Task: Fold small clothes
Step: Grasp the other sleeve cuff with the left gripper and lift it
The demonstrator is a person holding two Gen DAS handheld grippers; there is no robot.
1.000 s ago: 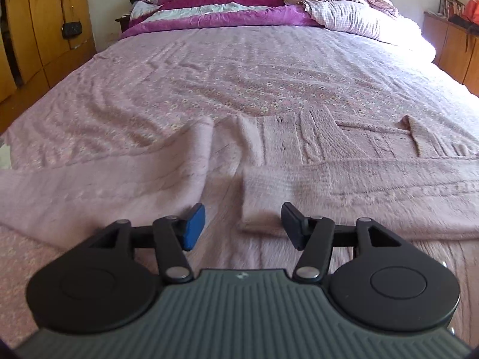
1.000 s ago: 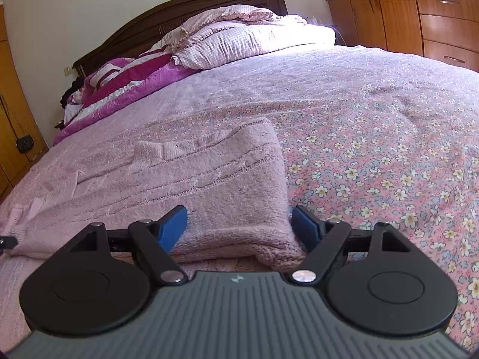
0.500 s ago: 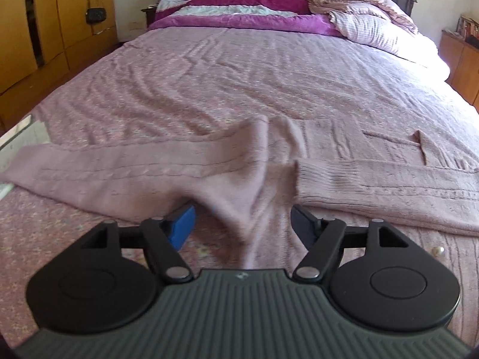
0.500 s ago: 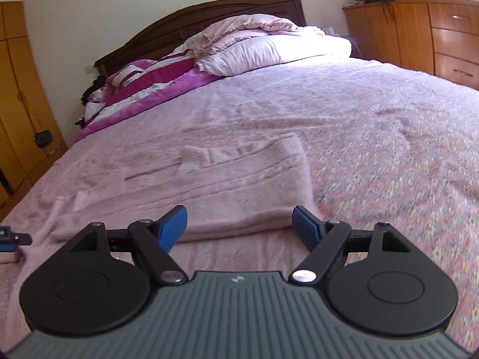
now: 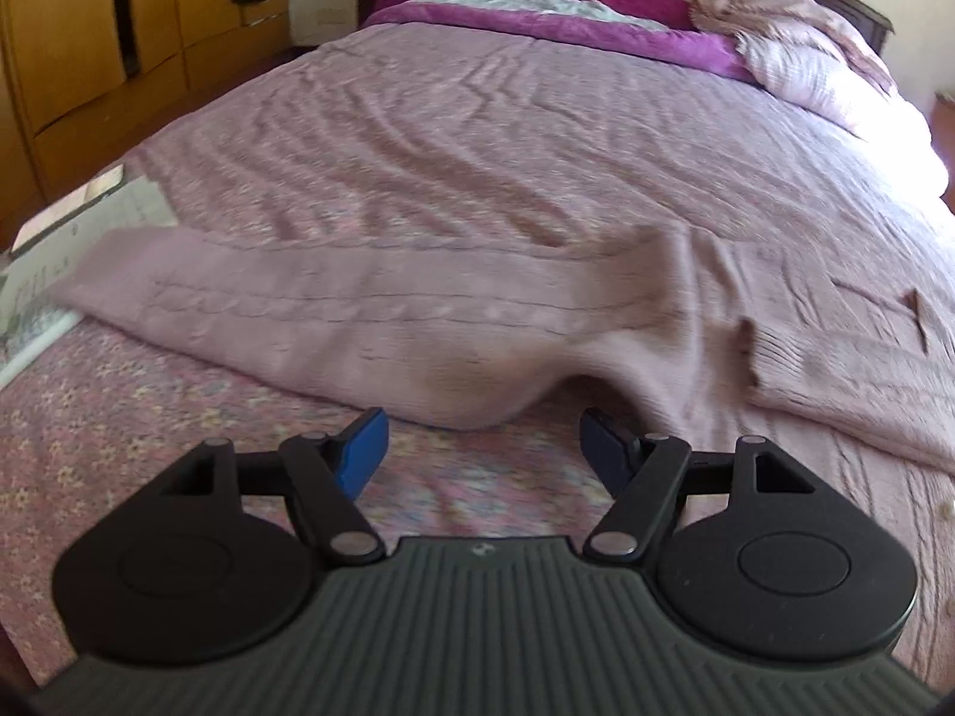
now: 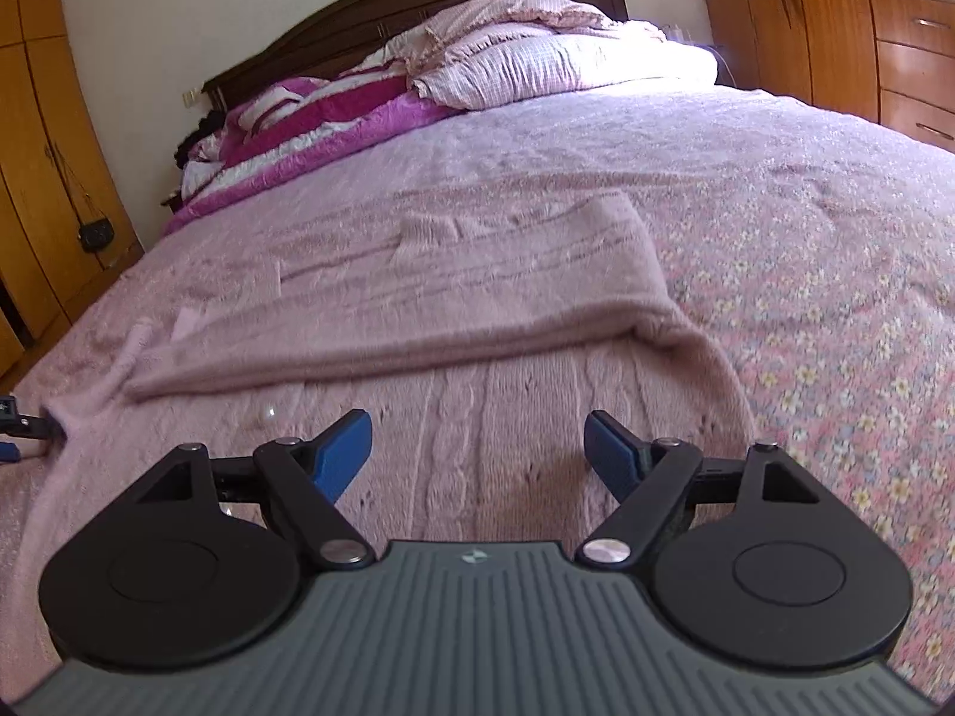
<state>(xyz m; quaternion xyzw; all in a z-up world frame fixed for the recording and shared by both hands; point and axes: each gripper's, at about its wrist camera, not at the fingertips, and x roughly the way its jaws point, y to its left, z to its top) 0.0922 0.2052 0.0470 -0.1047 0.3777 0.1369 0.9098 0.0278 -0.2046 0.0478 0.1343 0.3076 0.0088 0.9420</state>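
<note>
left gripper [image 5: 480, 447] jaws wide open, nothing held, just short of the pink knit cardigan [image 5: 370, 322]; its sleeve lies out to the left across the bed [image 5: 477, 119]. right gripper [image 6: 477, 453] jaws open too, empty, over cardigan body [image 6: 477, 298], other sleeve folded across it. pic a bit blurred.
</note>
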